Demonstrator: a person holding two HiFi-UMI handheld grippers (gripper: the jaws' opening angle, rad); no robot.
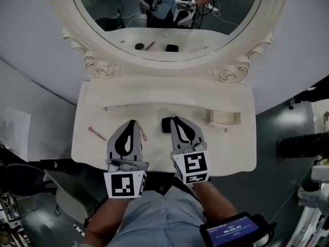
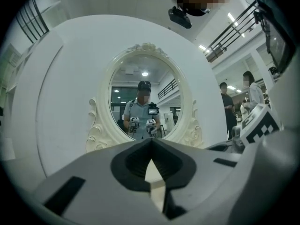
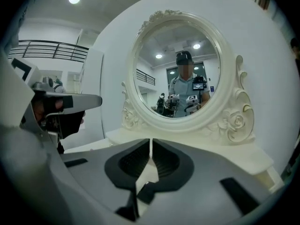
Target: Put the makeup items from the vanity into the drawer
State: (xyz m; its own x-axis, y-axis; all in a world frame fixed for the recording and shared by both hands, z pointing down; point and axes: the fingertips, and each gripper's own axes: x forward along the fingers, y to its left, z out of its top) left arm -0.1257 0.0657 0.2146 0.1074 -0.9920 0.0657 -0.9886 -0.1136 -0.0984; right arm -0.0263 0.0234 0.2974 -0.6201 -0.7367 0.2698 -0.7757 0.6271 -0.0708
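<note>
**Q:** Tongs, condition?

**A:** Left tongs (image 1: pixel 132 123): jaws together, nothing between them. Right tongs (image 1: pixel 176 120): jaws together, likewise empty. Both sit over the front of the table (image 1: pixel 236 153) and point to 12 o'clock, toward the mirror (image 1: pixel 169 14).

**Q:** Makeup on the table, and where?

**A:** I count three entries.
- Black case (image 1: pixel 166 125): a small dark block just beside my right tongs' tip, at its 9 o'clock.
- Short pink stick (image 1: pixel 143 136): just beside my left tongs at their 3 o'clock, partly hidden.
- Long pink stick (image 1: pixel 96 134): at 9 o'clock on the table, near the left edge and well apart from the rest.

**Q:** Handling notes?

**A:**
- Case: I judge it rigid, light and smooth, so likely to slip. I would take it across its narrow sides, low down.
- Sticks: thin, light and apt to roll. They lie flat, so the jaw tips must reach the table surface. I would pinch at mid-length, across the width.

**Q:** Drawer?

**A:** No open drawer is in view. A small rimmed fitting (image 1: pixel 223 118) sits at 2 o'clock, and I cannot tell whether it belongs to the drawer.
</note>
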